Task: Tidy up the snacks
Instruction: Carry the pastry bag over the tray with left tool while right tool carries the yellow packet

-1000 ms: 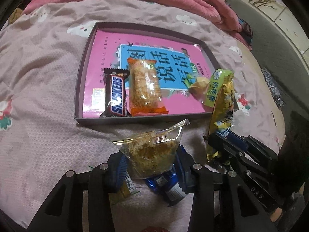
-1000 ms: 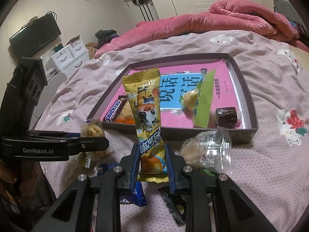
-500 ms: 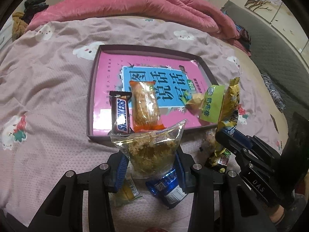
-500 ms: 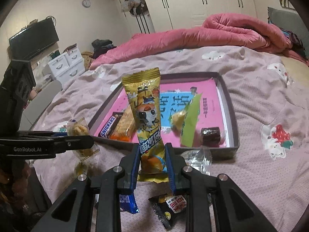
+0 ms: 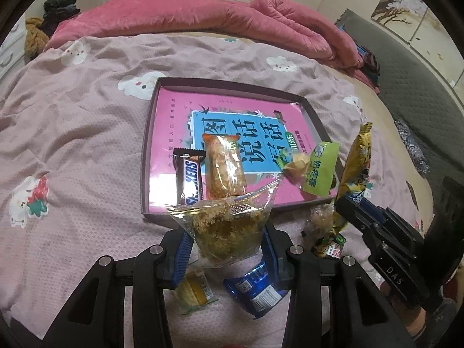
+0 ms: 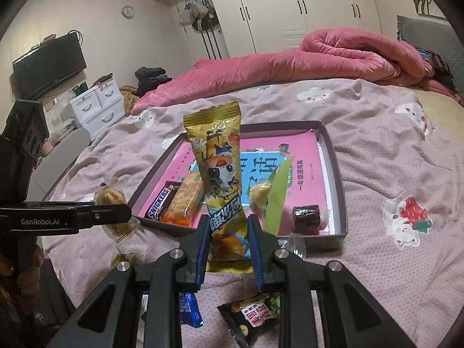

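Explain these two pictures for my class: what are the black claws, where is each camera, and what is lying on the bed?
No robot here: a person holds a two-fingered claw in each hand, and each claw carries a camera looking along its fingers. The left camera shows the left claw shut on a clear bag of crumbly snack. The right camera shows the right claw shut on a yellow packet. Each claw also appears at the edge of the other's picture. On the bed sits a tray holding a Snickers, an orange-ended packet, a green packet and a dark sweet. More snacks lie loose near the claws.
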